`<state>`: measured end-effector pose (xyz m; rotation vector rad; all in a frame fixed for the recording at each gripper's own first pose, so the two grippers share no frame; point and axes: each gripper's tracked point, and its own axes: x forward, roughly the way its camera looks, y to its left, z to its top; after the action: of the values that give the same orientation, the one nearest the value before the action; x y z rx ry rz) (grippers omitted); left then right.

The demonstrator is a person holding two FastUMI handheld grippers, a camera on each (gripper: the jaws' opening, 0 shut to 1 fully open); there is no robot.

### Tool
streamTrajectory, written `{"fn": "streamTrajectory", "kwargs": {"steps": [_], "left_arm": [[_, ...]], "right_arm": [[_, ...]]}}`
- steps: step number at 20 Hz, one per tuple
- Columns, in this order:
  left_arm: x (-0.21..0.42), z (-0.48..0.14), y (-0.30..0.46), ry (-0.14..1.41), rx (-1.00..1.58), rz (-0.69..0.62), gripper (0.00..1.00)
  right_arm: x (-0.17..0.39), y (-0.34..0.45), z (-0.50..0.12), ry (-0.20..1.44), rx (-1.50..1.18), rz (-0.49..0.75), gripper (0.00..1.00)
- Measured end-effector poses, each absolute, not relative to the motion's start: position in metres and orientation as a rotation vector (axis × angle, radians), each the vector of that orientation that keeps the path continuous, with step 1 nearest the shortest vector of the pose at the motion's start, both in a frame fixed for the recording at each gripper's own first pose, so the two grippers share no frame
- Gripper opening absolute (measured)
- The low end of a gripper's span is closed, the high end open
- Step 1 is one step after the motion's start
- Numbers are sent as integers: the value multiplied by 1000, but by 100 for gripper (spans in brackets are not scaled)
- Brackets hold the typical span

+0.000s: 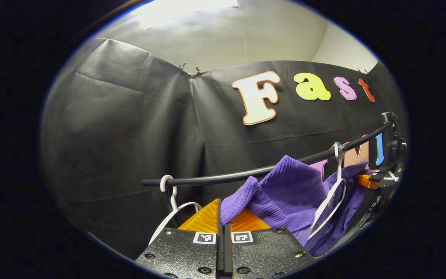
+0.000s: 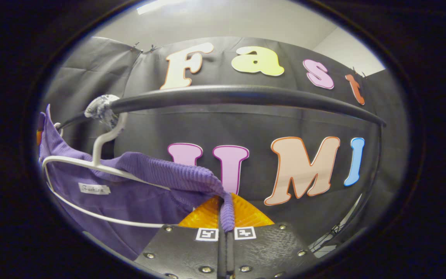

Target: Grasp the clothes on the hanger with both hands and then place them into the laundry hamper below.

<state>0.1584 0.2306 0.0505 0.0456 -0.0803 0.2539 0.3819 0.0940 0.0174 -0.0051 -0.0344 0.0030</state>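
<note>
The purple sweater (image 1: 289, 193) is hanging on a white hanger (image 1: 329, 201) from the black rail (image 1: 246, 173), toward the lower right of the left gripper view. It is stretching sideways along the rail. The left gripper (image 1: 223, 223) is pinching one end of it, fingers pressed together on the cloth. In the right gripper view the right gripper (image 2: 226, 221) is clamping the other end at the lower middle. The sweater is lying between both grippers, so I think lifting it off the hanger comes next.

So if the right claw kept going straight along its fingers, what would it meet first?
Probably the black cloth wall. The right claw is shut on the purple ribbed knit garment, and the black clothes rail passes above its line; depth is unclear.
</note>
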Motion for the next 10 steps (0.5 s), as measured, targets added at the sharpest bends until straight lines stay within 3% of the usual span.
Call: {"fn": "streamTrajectory", "kwargs": {"steps": [7,10], "left_arm": [[203,51,234,-100,60,207,0],[217,27,234,-67,41,180,0]], "right_arm": [[423,76,13,-110,-16,-133,1],[435,70,3,-115,-41,-135,0]]}}
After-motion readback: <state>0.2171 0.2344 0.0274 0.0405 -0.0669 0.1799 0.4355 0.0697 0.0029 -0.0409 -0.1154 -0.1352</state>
